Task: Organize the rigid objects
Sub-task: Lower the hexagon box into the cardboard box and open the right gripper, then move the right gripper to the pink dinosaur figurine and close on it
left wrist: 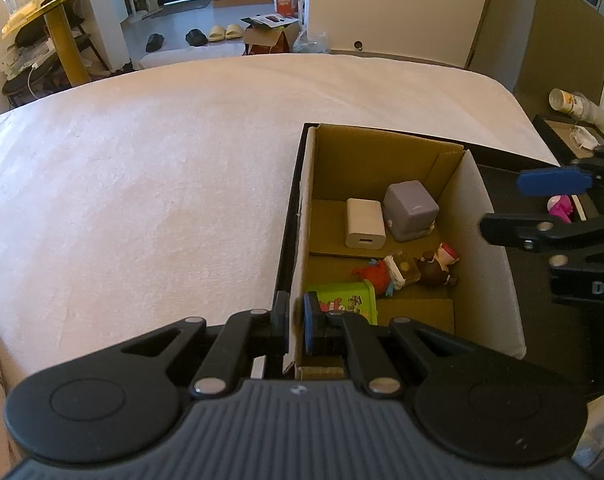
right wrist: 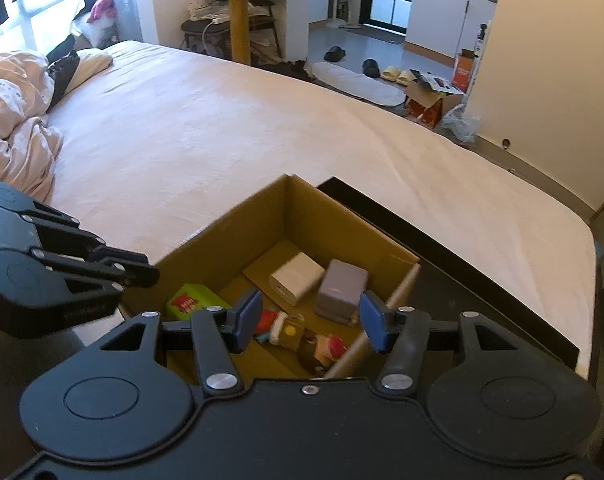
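Note:
An open cardboard box (left wrist: 381, 160) stands on the bed. Inside lie a white charger (left wrist: 363, 228), a grey cube (left wrist: 409, 210), a green packet (left wrist: 347, 302), a red toy (left wrist: 375, 276) and a brown figurine with a pink hat (left wrist: 437, 264). My left gripper (left wrist: 296, 312) is shut on the box's left wall near its front corner, also seen from the side as left gripper (right wrist: 148, 274). My right gripper (right wrist: 311, 322) hangs open over the box's near end with nothing between its blue pads (right wrist: 248, 320); the figurine (right wrist: 321, 350) and grey cube (right wrist: 341, 288) lie below it. From the left wrist view, the right gripper (left wrist: 533, 208) reaches in over the right wall.
The box rests against a black tray or lid (right wrist: 441, 248) on the pale sheet (left wrist: 142, 180). A pink toy (left wrist: 559, 208) lies outside the box's right wall. A crumpled quilt (right wrist: 18, 120) fills the bed's far left. A cup (left wrist: 569, 102) stands on a bedside stand.

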Demonstrator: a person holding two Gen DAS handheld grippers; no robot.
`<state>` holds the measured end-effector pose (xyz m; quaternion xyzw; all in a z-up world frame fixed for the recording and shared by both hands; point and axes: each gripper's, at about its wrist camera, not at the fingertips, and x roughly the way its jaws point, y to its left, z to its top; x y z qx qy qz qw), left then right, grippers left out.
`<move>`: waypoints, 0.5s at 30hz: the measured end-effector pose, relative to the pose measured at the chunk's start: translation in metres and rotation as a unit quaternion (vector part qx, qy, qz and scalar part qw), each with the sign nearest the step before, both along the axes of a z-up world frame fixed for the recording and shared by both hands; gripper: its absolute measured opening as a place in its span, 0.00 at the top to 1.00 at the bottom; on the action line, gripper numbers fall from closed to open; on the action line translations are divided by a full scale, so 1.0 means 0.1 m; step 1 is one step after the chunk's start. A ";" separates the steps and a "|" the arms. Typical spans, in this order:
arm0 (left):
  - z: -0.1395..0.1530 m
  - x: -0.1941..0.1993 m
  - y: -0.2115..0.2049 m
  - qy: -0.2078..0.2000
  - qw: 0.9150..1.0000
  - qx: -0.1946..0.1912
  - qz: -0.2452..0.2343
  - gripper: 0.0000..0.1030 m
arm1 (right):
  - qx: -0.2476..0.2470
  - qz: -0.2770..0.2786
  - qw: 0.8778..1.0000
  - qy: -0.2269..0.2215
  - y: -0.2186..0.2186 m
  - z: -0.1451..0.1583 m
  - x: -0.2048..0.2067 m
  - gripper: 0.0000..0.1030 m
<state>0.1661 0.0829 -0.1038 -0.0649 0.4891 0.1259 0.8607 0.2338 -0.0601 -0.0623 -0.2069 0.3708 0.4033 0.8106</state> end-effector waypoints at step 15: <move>-0.02 0.03 -0.06 0.011 1.000 0.016 0.006 0.94 | 0.013 -0.051 0.999 0.004 -0.55 -0.11 0.15 0.43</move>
